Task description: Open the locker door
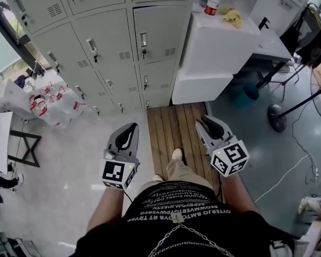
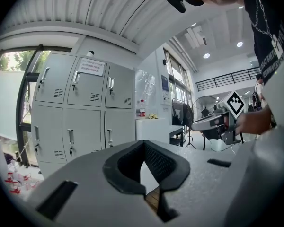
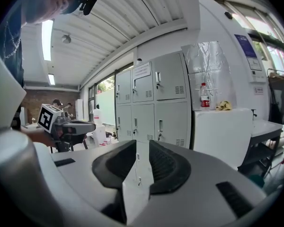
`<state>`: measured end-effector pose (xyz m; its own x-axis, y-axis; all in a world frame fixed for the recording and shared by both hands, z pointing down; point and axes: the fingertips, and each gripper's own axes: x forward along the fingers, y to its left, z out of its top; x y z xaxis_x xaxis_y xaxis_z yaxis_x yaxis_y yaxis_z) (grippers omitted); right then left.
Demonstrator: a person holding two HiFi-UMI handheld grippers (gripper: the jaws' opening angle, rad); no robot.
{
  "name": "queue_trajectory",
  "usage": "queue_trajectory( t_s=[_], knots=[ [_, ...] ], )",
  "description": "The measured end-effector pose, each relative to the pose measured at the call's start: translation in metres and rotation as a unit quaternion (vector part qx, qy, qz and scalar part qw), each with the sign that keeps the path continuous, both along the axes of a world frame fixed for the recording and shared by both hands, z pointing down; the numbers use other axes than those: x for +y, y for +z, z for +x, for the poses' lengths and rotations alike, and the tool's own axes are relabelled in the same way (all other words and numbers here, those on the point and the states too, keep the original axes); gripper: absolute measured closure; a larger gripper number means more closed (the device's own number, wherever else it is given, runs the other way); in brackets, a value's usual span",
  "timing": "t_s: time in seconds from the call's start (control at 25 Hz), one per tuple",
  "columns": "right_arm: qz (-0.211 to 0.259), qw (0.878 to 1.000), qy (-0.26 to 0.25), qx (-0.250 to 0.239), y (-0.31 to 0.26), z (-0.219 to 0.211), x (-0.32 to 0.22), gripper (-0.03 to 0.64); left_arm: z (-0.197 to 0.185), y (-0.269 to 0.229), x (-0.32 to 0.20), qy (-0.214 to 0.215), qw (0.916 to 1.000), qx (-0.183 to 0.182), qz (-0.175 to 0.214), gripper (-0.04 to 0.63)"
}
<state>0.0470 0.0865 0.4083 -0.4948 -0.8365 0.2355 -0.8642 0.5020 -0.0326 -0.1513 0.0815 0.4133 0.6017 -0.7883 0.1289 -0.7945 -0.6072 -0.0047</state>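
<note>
A bank of grey lockers (image 1: 104, 47) with small upright handles fills the far wall; every door I can see is closed, among them the one (image 1: 155, 33) straight ahead with its handle (image 1: 143, 42). Both grippers hang in front of the person, well short of the lockers. My left gripper (image 1: 132, 126) has its tips together with nothing between them, as the left gripper view (image 2: 144, 143) also shows. My right gripper (image 1: 202, 121) stands a little open, a narrow empty gap between its pads (image 3: 142, 143). The lockers (image 3: 151, 103) lie ahead of it.
A white cabinet (image 1: 219, 47) stands right of the lockers, with a bottle (image 1: 212, 1) and a yellow cloth (image 1: 232, 17) on top. Wooden planks (image 1: 176, 127) run underfoot. Bags (image 1: 48, 103) and a black table frame (image 1: 27, 143) are at left, a fan stand (image 1: 278, 116) at right.
</note>
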Motion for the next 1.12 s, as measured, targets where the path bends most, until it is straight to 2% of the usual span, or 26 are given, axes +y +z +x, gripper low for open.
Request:
queue_trajectory(
  t_s=[0.16, 0.36, 0.92, 1.12],
  knots=[
    [-0.003, 1.000, -0.013, -0.006, 0.003, -0.001, -0.026, 0.532, -0.005, 0.008, -0.023, -0.015, 0.9998, -0.006, -0.014, 0.598],
    [0.005, 1.000, -0.020, -0.012, 0.000, 0.008, -0.060, 0.531, 0.008, 0.002, -0.052, -0.027, 0.9996, 0.001, 0.002, 0.598],
    [-0.001, 0.998, -0.050, -0.024, 0.007, 0.029, -0.150, 0.531, 0.029, -0.004, -0.137, -0.068, 0.9976, 0.003, 0.006, 0.598],
    [-0.004, 0.997, -0.076, -0.026, 0.008, 0.028, -0.180, 0.531, 0.037, -0.010, -0.163, -0.082, 0.9966, 0.002, 0.011, 0.598]
  ],
)
